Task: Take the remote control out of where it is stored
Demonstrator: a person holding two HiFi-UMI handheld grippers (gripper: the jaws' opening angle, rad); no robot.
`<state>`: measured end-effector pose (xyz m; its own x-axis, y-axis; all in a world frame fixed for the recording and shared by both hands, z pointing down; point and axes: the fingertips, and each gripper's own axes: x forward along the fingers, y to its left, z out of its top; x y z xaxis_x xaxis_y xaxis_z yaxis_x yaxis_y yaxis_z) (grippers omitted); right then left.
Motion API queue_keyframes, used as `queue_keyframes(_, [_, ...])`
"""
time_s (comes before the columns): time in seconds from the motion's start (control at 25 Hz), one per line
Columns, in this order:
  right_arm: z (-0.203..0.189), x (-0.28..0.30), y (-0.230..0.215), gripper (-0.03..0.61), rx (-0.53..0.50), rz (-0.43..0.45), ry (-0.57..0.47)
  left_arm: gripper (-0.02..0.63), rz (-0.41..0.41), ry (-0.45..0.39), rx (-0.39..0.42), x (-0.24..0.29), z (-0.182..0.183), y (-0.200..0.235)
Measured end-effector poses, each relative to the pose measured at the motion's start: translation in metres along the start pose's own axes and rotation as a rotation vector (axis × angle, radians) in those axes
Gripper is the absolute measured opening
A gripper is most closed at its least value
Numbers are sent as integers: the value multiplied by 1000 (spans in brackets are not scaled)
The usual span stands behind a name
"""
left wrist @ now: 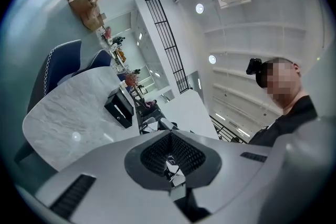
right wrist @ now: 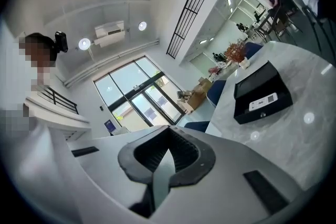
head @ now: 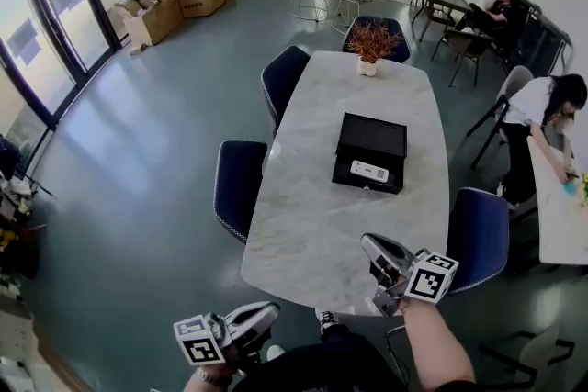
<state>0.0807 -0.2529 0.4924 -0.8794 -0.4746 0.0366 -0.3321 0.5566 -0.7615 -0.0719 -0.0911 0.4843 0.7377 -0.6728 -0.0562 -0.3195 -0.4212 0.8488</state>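
Left gripper (head: 273, 310): jaws closed together, holding nothing.
Right gripper (head: 369, 243): jaws closed, empty, above the near edge of the table (head: 303, 234).
Remote control (head: 369, 170): lies on black box (head: 372, 135), well apart from the 2 grippers.

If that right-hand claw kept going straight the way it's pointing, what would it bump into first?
Nothing close, it seems. The right gripper points level past the table edge, well to the side of the black box. Its line runs toward the far glass doors; whether it clears the blue chair is unclear.
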Motion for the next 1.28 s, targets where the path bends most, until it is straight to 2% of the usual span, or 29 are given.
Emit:
queue_keyframes(0.28, [52,14,-76,9,-163,-112,99,8,37,-38,-2,28,12,6])
queue_keyframes(0.6, [104,33,-155,9,-258,-226,206,8,97,-92,-11,47,16,18])
queue_keyframes(0.8, [116,53,-207,11,-339,-295,319,8,133,-120,-27,52,19,27])
queue_keyframes(0.96, [116,66,-245,57,-424,-341,441,8,148,-134,-31,59,22,33])
queue_keyframes(1.28, [105,82,-293,115,-692,-395,721,8,185,-161,-44,59,23,36])
